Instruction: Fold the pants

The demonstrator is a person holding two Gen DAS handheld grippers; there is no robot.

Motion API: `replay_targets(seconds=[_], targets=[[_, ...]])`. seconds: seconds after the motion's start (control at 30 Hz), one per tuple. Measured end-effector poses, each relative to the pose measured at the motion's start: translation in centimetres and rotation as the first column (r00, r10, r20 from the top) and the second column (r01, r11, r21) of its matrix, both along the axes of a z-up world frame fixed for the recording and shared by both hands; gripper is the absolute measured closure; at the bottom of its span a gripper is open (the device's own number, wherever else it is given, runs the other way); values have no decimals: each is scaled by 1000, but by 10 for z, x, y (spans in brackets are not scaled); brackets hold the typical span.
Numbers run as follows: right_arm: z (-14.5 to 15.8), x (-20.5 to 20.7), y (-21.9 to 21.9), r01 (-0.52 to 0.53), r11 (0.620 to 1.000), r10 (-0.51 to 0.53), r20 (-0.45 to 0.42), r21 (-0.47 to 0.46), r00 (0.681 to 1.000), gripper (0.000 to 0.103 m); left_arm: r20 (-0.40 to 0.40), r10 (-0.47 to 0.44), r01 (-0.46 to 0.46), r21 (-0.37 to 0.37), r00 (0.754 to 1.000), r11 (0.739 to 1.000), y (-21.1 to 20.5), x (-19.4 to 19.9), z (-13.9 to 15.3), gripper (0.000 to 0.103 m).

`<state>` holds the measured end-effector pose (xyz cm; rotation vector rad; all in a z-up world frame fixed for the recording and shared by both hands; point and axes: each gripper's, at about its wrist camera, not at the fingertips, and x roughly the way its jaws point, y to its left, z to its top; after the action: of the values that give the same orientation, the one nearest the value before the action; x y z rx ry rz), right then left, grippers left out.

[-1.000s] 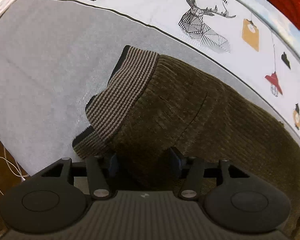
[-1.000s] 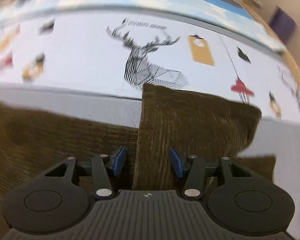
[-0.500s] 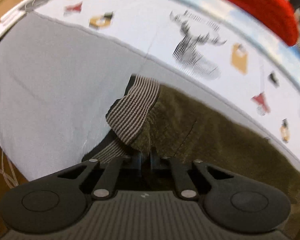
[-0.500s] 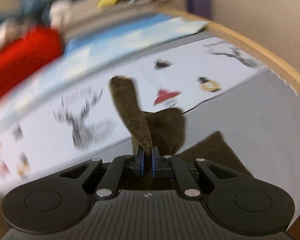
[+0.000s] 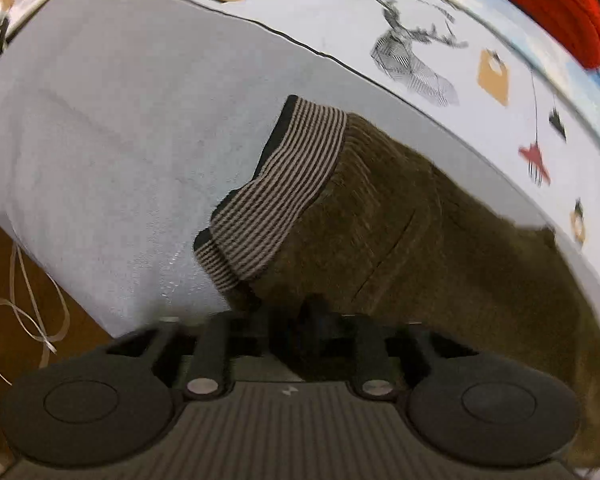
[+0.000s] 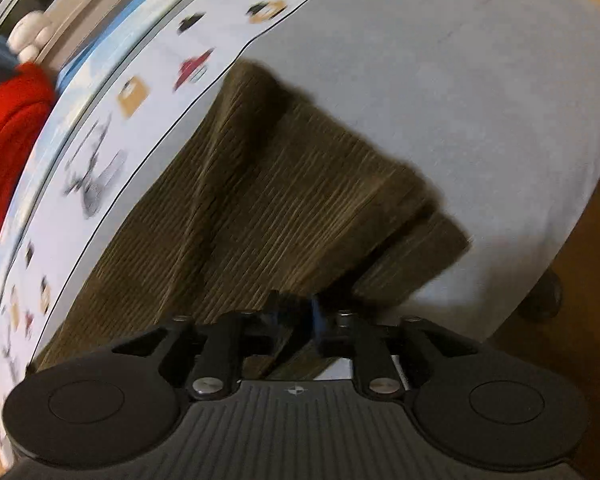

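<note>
The pants (image 5: pixel 400 224), of dark olive corduroy, lie on a grey sheet (image 5: pixel 120 120) that covers the near part of a bed. Their striped waistband (image 5: pixel 276 196) is at the left end of the cloth, folded over itself, with a black edge along it. Beyond the grey sheet there is a white cover (image 5: pixel 340 12) printed with a deer (image 5: pixel 412 56) and small coloured figures, and at the far side lies a red knitted thing (image 5: pixel 540 0).

The left gripper (image 5: pixel 284 320) points down at the near edge of the pants, just right of the waistband. Its jaws have just been opening and now stand partly apart, with cloth between them; the picture is blurred there, so I cannot tell if the pads still press on it.

In the right wrist view the pant legs (image 6: pixel 280 208) lie folded in layers on the grey sheet. The right gripper (image 6: pixel 296 316) is at their near edge. Its jaws have also just been opening, a narrow gap now, with a fold of corduroy between them; whether they grip it I cannot tell.
</note>
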<state>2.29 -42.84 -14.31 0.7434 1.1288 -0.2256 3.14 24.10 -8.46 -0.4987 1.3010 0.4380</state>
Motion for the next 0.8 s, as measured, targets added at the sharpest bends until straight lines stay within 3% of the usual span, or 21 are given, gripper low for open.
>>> replay_targets(seconds=[0.03,0.07,0.2,0.27,0.3,0.33,0.4,0.47,0.5,0.57,0.63,0.67,0.7,0.8], targets=[[0,2,-4,43,999,-43,-3,-14,999,60,6,27,-27,-14,1000,1000,2,0,-1,49],[-1,4,-9,81,997,-81,-4,-21,997,57,9,46,-46,-26,999,999,4,1,-3,49],[-11,12,-24,186,982,-186,-24,1,982,58,-6,97,-97,-19,995,995,13,3,-8,52],[-16,10,-28,201,980,-201,-36,-11,979,91,-3,103,-103,-10,995,995,15,4,-11,65],[-15,10,-27,203,979,-204,-32,-31,978,94,-2,98,-98,7,995,995,15,4,-10,83],[-9,8,-29,223,974,-223,3,-32,975,95,23,92,-93,14,995,996,16,4,-7,87],[18,-2,-32,284,959,-281,157,6,947,97,107,96,-96,-5,990,995,18,-1,6,90],[51,-14,-30,297,953,-265,311,-59,913,101,182,65,-70,23,981,997,17,-5,21,91],[57,-20,-30,306,948,-263,336,-83,904,101,195,49,-57,32,980,998,17,-6,24,91],[45,-24,-37,317,943,-286,246,-97,926,101,138,22,-28,37,990,999,17,-8,17,91],[12,-25,-44,313,943,-313,20,-109,950,101,22,7,-8,41,1000,999,18,-9,2,90],[-7,-28,-46,312,944,-323,-101,-105,941,101,-20,16,-15,24,1000,1000,20,-9,-5,89],[-17,-30,-49,321,942,-333,-156,-99,930,100,-39,22,-22,12,999,1000,23,-10,-8,84],[-13,-29,-49,302,945,-317,-135,-122,939,97,-44,34,-32,52,998,998,24,-9,-4,67]])
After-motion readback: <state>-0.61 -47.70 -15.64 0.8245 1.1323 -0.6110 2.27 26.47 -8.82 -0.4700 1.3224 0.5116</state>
